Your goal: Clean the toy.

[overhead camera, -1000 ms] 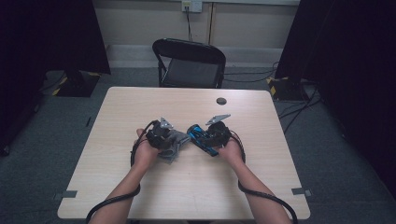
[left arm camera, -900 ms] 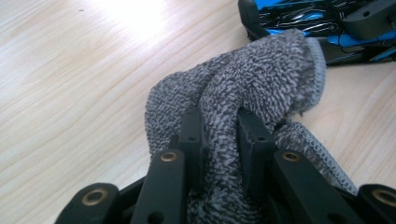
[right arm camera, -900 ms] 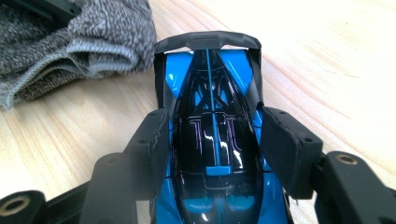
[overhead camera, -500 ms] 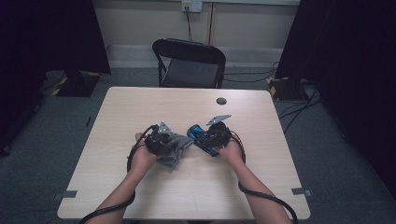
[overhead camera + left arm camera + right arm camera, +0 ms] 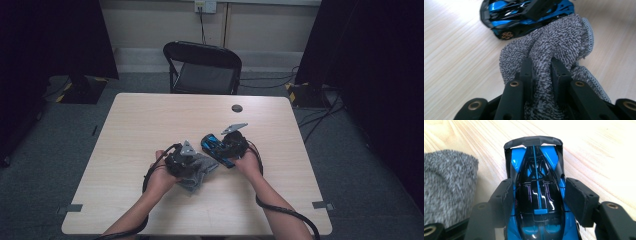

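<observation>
The blue toy car (image 5: 537, 195) is clamped by the right gripper (image 5: 537, 202), jaws just eased wider, steadied near the table's (image 5: 150, 120) middle; the grey cloth (image 5: 559, 50) is pinched by the left gripper (image 5: 541, 72) for wiping.

A blue and black toy car (image 5: 216, 148) is held at frame centre by the right gripper (image 5: 231, 145); a grey fluffy cloth (image 5: 200, 172) is pinched just left by the left gripper (image 5: 186, 162).
</observation>
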The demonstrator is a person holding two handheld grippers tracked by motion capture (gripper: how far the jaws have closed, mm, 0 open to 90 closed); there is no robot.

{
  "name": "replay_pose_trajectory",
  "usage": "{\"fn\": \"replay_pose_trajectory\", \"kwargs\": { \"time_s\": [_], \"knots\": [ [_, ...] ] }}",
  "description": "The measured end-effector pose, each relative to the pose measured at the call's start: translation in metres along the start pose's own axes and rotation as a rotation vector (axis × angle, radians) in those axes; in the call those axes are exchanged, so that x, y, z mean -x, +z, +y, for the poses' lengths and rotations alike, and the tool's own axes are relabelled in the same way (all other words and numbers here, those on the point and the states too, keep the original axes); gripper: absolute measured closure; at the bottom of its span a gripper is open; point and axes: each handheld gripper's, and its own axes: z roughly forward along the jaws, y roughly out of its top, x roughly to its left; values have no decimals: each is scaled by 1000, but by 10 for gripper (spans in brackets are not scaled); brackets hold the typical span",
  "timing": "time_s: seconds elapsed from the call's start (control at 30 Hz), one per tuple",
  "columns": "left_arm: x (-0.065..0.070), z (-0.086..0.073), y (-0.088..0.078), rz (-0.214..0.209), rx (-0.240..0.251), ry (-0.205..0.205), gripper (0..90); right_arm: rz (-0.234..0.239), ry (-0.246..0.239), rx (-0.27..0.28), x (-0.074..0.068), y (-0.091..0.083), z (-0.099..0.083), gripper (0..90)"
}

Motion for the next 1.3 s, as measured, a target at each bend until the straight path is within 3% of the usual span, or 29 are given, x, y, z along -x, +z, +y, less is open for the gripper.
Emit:
{"fn": "replay_pose_trajectory", "kwargs": {
  "time_s": [0.3, 0.43, 0.6, 0.93, 1.07, 1.23, 1.3],
  "knots": [
    [15, 1, 4, -26, -15, 16, 739, -11, -15, -6, -1, -3, -2, 362],
    [22, 3, 7, -31, -12, 5, 738, -31, -4, -13, 2, -10, -5, 308],
    [34, 7, 11, -46, -23, 11, 738, -36, 18, -5, 7, -22, -11, 288],
    [61, 19, 22, -75, -37, 5, 704, -34, 6, 26, 4, -54, -16, 279],
    [63, 23, 22, -88, -31, -9, 619, -19, -6, 34, -2, -64, -19, 277],
    [56, 27, 8, -91, 13, -28, 571, -1, -14, 38, -7, -71, -25, 282],
    [52, 26, 2, -76, 18, -17, 572, 8, -16, 33, -8, -73, -27, 290]
  ]
}}
